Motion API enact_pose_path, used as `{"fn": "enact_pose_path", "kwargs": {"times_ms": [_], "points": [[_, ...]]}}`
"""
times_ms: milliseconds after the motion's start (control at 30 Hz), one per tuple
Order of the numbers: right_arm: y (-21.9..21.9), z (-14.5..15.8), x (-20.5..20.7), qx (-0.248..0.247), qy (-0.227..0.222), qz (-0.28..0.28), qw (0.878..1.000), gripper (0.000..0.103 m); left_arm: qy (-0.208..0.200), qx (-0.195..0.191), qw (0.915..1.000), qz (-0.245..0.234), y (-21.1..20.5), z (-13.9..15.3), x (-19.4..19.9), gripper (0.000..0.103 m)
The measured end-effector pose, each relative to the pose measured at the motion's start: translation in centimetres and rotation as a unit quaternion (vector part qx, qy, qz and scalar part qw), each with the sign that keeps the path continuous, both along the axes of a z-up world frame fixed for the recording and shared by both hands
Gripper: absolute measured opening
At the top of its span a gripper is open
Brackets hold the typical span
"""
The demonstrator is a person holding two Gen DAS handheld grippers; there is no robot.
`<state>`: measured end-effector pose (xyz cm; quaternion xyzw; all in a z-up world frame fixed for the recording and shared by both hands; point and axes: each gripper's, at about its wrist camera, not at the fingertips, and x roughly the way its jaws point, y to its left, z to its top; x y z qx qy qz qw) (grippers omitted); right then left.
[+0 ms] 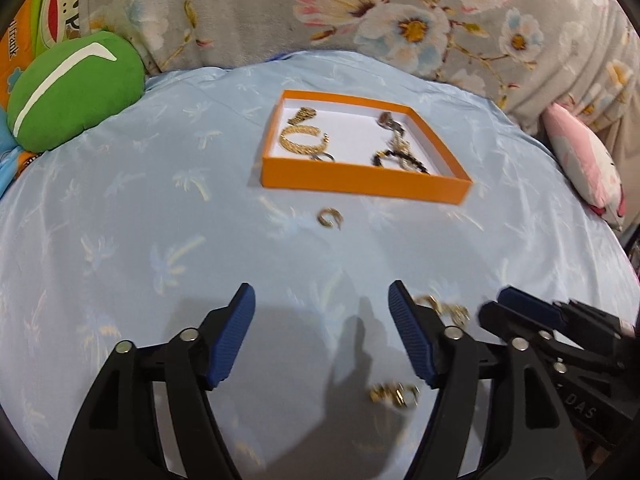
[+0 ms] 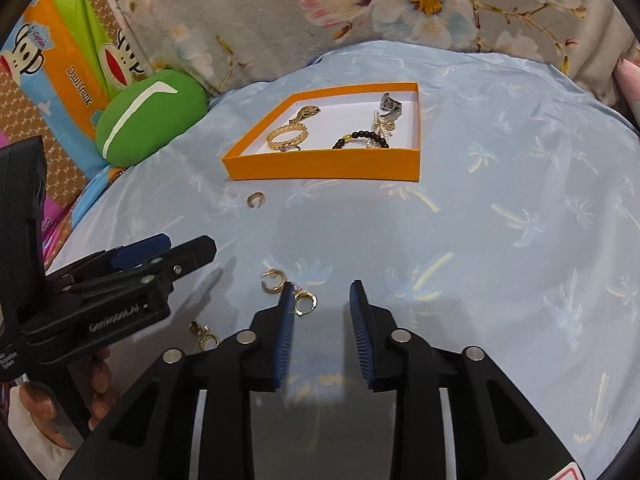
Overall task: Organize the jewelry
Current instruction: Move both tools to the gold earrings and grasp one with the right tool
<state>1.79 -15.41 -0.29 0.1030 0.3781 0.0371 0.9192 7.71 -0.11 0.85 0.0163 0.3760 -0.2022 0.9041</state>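
Both tools (image 1: 320,312) (image 2: 320,300) gape empty; four gold earrings (image 2: 256,200) lie loose.

A home bedroom: floral blanket (image 1: 400,12), cartoon pillows (image 2: 60,76) and a palm-print bedsheet (image 1: 160,200).

The scene is evenly, brightly lit, with soft shadows cast on the blue cloth (image 1: 160,208). Edges are bent by fisheye distortion, and slight motion blur is seen.
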Motion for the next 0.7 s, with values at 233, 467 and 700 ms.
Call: {"fn": "enact_pose_path", "kwargs": {"times_ms": [233, 467, 700], "points": [[0.6, -0.4, 0.5, -0.009, 0.019, 0.002, 1.0, 0.033, 0.005, 0.013, 0.9997, -0.019, 0.0, -0.4, -3.1, 0.071], [1.2, -0.7, 1.2, -0.022, 0.033, 0.009, 0.999, 0.031, 0.02, 0.014, 0.9994, -0.023, 0.2, -0.8, -3.9, 0.071], [1.5, -0.8, 1.6, -0.036, 0.039, -0.001, 0.999, 0.014, 0.031, 0.023, 0.999, -0.023, 0.1, -1.2, -3.9, 0.071]]}}
